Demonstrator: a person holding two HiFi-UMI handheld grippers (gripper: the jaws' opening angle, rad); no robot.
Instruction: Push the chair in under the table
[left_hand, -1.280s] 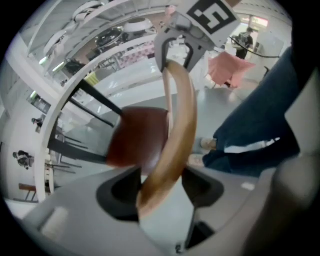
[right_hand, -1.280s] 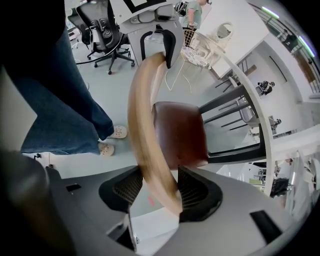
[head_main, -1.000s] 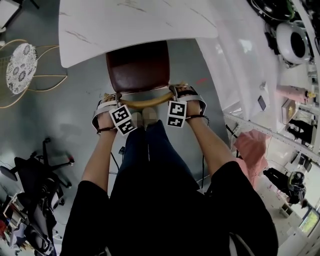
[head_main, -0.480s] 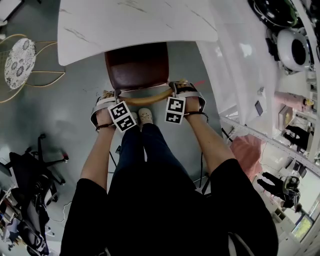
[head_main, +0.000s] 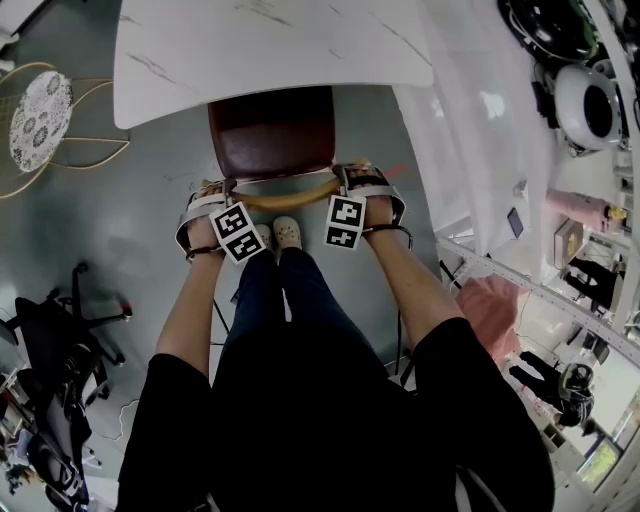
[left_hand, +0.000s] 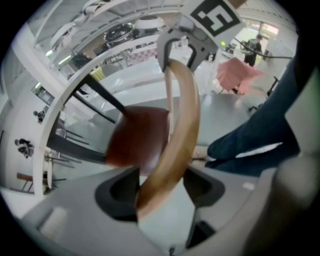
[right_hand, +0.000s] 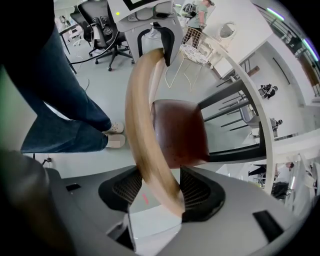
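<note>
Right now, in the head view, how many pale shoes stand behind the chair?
2. One shoe stands behind the back rail; the other shoe, close beside it, is only partly visible.

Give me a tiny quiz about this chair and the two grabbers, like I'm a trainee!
1. What runs between the jaws of the left gripper and the right gripper?
2. True or false: the brown seat is wholly hidden under the white table.
3. The person's shoes stand on: A the seat, B the floor, C the table.
Key: 1 the curved wooden backrest; 2 false; 3 B.
</note>
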